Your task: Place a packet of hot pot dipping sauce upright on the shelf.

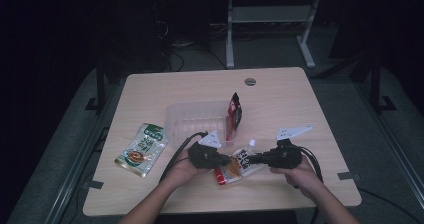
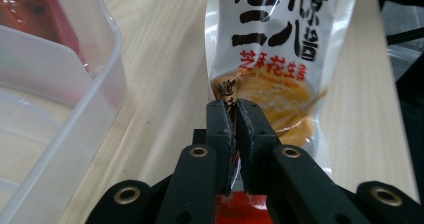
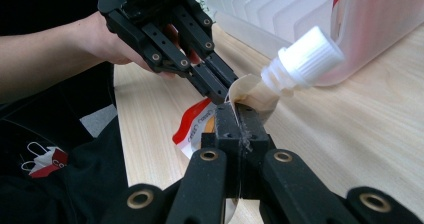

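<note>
A green packet (image 1: 141, 149) lies on the worktop (image 1: 280, 91) well left of the left claw (image 1: 227, 160). That claw is pinched tight on the red-edged end of a spouted snack pouch (image 1: 239, 165), which stretches between both claws. The right claw (image 1: 252, 159) is clamped on the pouch's other end, just below its white cap (image 3: 305, 59). A clear tub (image 1: 192, 116) sits just beyond them.

Wooden table (image 1: 280, 91) with clear tray (image 1: 192, 115), green packet (image 1: 141, 149), perhaps spouted pouch (image 1: 240, 163).
</note>
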`<state>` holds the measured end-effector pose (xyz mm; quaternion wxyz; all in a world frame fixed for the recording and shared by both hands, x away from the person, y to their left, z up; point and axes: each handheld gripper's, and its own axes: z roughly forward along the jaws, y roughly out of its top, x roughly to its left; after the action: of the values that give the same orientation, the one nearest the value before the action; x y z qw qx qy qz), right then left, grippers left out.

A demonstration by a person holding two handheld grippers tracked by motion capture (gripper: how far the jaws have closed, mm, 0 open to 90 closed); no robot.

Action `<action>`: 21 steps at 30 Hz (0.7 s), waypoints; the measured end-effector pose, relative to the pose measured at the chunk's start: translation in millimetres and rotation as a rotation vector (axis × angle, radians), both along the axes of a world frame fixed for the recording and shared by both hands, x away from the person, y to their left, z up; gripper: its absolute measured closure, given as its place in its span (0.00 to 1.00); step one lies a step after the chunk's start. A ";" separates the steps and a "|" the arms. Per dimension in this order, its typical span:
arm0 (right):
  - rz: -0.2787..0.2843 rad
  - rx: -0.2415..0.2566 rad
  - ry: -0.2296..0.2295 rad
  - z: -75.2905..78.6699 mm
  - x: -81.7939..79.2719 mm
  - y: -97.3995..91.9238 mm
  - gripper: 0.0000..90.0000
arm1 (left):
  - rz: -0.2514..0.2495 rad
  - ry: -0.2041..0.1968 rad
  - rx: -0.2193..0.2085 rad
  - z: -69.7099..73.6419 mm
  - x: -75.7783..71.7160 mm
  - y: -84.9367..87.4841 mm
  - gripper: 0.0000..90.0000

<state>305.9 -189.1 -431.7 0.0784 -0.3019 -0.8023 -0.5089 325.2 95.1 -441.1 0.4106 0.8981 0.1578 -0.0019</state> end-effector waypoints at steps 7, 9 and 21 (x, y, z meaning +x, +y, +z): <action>0.006 0.005 -0.028 6.6 -3.5 -2.8 1.00 | 0.009 -0.001 -0.007 12.6 -2.6 20.1 0.97; 0.007 0.009 -0.035 8.7 -4.8 -3.6 1.00 | 0.012 0.012 -0.008 15.3 -2.8 27.1 1.00; 0.046 0.058 -0.074 24.1 -11.9 2.7 1.00 | 0.053 0.052 0.020 19.3 -14.9 54.0 0.93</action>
<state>294.0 -186.4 -407.5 0.0692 -0.2620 -0.7963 -0.5408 310.3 149.1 -421.8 0.3971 0.8973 0.1923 -0.0127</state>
